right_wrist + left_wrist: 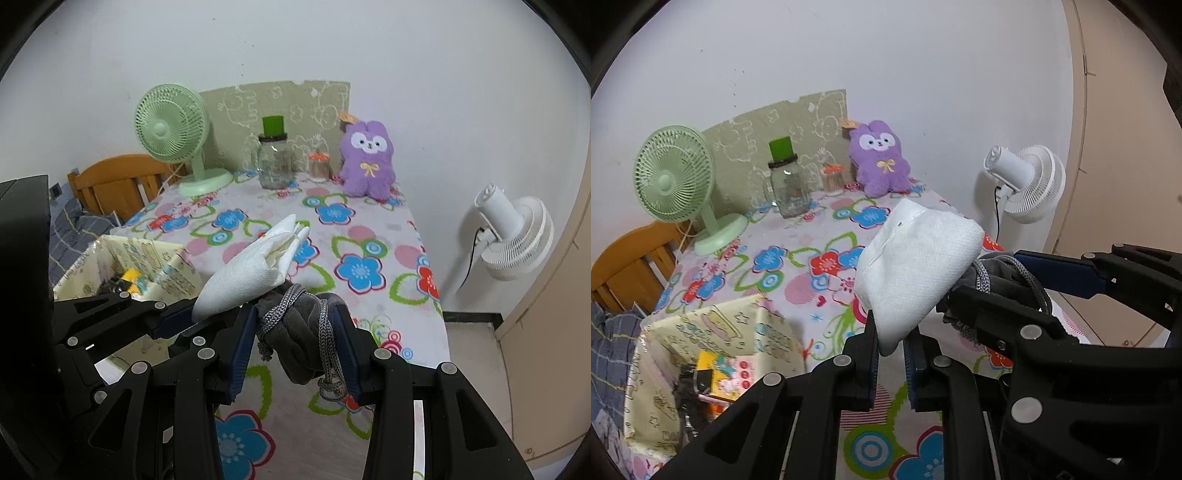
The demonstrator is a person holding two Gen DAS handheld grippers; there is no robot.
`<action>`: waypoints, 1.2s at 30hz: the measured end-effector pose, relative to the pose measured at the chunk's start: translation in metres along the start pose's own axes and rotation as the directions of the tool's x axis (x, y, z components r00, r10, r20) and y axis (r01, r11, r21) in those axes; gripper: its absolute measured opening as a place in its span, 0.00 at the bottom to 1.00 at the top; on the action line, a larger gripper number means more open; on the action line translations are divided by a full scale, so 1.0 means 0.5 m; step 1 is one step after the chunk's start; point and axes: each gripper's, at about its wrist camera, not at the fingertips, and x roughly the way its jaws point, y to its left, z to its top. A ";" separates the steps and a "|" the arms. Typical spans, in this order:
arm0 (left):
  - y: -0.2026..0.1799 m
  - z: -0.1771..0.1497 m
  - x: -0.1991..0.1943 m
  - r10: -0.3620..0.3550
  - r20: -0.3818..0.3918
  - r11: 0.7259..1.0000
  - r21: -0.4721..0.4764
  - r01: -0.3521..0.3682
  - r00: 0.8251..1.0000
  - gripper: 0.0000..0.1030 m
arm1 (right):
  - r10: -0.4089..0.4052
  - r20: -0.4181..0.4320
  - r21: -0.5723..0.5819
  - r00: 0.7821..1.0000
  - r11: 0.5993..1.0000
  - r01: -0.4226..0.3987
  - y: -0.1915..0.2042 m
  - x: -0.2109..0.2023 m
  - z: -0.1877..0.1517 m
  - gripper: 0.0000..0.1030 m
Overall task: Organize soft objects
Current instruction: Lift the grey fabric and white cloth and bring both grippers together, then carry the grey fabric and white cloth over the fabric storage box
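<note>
My left gripper (891, 332) is shut on a folded white cloth (919, 262) and holds it above the flowered table (798, 258). The cloth also shows in the right wrist view (255, 269), with the left gripper (177, 325) at its lower end. My right gripper (295, 325) is shut on a grey fabric bundle with a knitted grey cord (295, 332). In the left wrist view the right gripper (990, 280) holds the grey bundle (1001, 273) right beside the white cloth. A purple plush toy (879, 158) sits at the table's back by the wall.
A pale yellow storage box (701, 354) with items inside stands at the table's left front. A green fan (676, 177), a glass jar (786, 184) and a small container (833, 179) stand at the back. A white fan (1027, 181) stands right of the table. A wooden chair (118, 181) is left.
</note>
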 end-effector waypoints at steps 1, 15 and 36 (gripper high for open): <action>0.002 0.001 -0.004 0.002 0.000 1.000 0.001 -0.002 1.000 0.09 | 0.003 0.003 -0.002 1.000 1.000 -0.003 0.003 -0.004 0.003 0.44; 0.035 0.016 -0.066 0.026 0.049 0.999 -0.028 -0.024 0.998 0.09 | 0.017 0.055 -0.039 0.998 0.999 -0.014 0.049 -0.055 0.036 0.44; 0.141 -0.007 -0.103 0.103 0.050 0.991 -0.093 -0.098 0.993 0.09 | 0.089 0.063 -0.089 0.994 0.993 -0.083 0.154 -0.045 0.066 0.44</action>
